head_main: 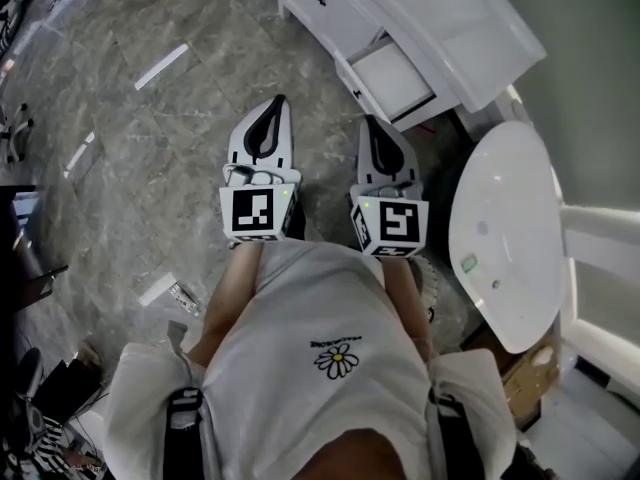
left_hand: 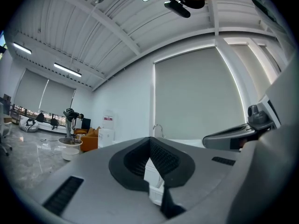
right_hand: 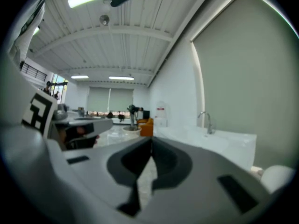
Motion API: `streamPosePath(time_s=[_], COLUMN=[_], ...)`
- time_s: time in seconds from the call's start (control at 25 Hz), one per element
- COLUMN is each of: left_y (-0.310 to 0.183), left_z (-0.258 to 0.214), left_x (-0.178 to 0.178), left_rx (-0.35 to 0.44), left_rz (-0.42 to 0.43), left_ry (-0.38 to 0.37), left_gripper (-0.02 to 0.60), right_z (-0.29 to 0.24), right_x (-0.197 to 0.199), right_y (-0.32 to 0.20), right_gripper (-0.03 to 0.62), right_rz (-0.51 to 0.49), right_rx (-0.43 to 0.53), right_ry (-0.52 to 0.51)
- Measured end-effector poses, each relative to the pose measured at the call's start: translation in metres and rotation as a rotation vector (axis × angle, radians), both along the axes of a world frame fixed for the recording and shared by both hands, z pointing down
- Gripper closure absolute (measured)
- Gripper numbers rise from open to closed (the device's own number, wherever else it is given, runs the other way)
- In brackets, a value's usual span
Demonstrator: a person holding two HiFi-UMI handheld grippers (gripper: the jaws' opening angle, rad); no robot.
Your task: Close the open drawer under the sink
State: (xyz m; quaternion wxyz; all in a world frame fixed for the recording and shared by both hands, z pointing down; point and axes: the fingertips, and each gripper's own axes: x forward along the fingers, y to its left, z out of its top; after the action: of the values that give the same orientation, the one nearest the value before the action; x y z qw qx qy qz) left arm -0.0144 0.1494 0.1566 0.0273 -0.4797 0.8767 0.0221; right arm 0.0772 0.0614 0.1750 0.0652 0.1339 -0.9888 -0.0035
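Both the left gripper and right gripper, jaws pressed together and empty, hang short of the open drawer jutting from the white sink cabinet; an off-centre push with one narrow tip would likely skew and jam it.

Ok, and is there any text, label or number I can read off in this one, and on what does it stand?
Nothing here is legible.
Small print above the daisy on the white shirt: too blurred to read.
Red-and-white label above the white unit in the background: too small to read.
Square markers on the cubes: black-and-white patterns, no words.
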Motion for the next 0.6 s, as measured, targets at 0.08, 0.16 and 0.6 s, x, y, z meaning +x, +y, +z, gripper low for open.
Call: streamPosePath(time_s=[0.08, 0.16, 0.6], left_y=[-0.012, -0.024, -0.077], left_z=[-0.001, 0.000, 0.016], left_x=[-0.028, -0.056, -0.165], left_rx=[-0.005, -0.011, -0.030], left_rz=[0.007, 0.008, 0.025], left_ry=[-0.001, -0.003, 0.026], left_gripper=[0.561, 0.561, 0.561], right_z=[0.001, 0.000, 0.018], right_x=[-0.026, -0.051, -0.152], right_y=[-0.012, -0.025, -0.066], right_gripper=[0.565, 0.565, 0.565], right_rz=[0.004, 0.012, 0.027], right_rx=[-0.015, -0.013, -0.016], right_ry=[0.006, 0.007, 0.051])
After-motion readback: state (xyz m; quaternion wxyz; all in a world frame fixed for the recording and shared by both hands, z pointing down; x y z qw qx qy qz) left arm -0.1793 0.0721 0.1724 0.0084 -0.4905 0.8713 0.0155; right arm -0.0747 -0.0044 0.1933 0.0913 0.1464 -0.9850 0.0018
